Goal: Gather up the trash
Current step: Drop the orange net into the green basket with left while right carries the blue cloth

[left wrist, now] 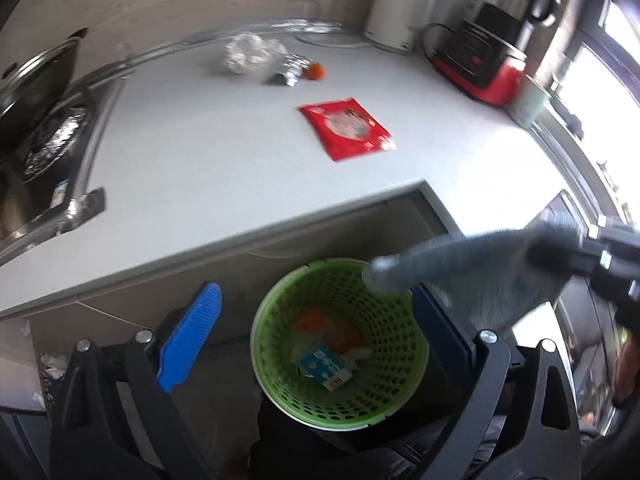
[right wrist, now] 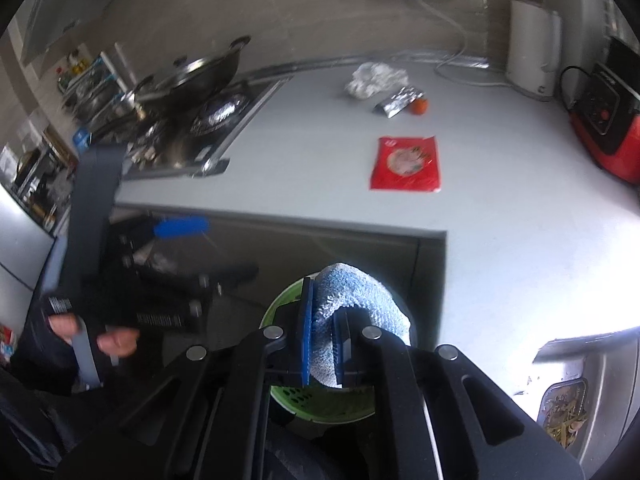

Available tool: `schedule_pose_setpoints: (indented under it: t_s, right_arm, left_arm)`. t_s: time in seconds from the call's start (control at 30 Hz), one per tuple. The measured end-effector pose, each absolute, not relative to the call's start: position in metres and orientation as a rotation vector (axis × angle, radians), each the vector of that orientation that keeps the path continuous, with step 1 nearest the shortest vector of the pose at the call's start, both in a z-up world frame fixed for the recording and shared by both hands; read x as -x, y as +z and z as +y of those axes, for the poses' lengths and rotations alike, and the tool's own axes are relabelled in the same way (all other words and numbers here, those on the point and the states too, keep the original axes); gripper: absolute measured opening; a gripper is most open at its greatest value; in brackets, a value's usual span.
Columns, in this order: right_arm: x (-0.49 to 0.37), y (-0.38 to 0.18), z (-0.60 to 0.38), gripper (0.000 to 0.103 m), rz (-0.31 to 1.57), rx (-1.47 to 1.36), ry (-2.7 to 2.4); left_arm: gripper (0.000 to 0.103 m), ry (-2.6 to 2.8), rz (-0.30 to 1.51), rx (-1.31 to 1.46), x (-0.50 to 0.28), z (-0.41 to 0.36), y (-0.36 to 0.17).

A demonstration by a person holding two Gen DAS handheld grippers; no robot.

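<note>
Right wrist view: right gripper point(right wrist: 325, 342) pinches a blue cloth point(right wrist: 352, 300) above the green basket point(left wrist: 340, 356), its long axis running toward the frame's top, left gripper point(left wrist: 312, 332) spread wide.

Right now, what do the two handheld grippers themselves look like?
Both look alike: black slotted linkage arms with round silver pivot bolts. The left gripper has ribbed bright-blue finger pads; the right gripper has blue pads on dark backing. A white-printed label marks the left body. Bare fingers show; no cables visible.

Hidden and blurred from where I sit

My blue cloth point(right wrist: 352, 304) covers most of the green basket point(right wrist: 280, 308) — the crumpled wrappers point(left wrist: 252, 54) blur past reading
</note>
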State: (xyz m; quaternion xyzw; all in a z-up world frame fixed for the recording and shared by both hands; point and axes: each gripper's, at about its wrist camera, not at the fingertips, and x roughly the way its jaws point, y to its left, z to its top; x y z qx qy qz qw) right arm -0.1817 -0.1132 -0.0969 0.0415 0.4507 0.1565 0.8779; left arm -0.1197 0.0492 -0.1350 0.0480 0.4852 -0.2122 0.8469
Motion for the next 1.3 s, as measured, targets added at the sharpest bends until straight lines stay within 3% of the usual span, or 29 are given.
schedule_pose_setpoints:
  t_s: [0.1, 0.23, 0.53, 0.83, 1.1, 1.3]
  right_arm:
    - [0.177, -0.111, -0.105, 0.013, 0.985, -0.076, 0.344]
    - [0.172, -0.127, -0.098, 0.05, 1.035, -0.08, 0.356]
    - [0.16, -0.125, -0.1, 0.077, 1.028, -0.101, 0.321]
    - [0.154, -0.123, -0.092, 0.077, 1.048, -0.082, 0.353]
    - [0.152, -0.146, -0.07, 0.078, 1.203, 0.038, 0.366]
    - [0.151, -0.155, -0.066, 0.083, 1.25, 0.089, 0.335]
  left_arm:
    - [0.094, -0.415, 1.011, -0.085, 0.113, 0.057, -0.13]
    - [0.095, -0.381, 0.999, -0.074, 0.105, 0.065, -0.127]
    - [0.095, -0.381, 0.957, -0.048, 0.093, 0.073, -0.116]
    - [0.095, -0.395, 0.96, -0.031, 0.077, 0.076, -0.115]
    - [0.095, -0.392, 0.963, -0.022, 0.072, 0.078, -0.117]
    - [0.095, -0.391, 0.969, -0.019, 0.071, 0.08, -0.121]
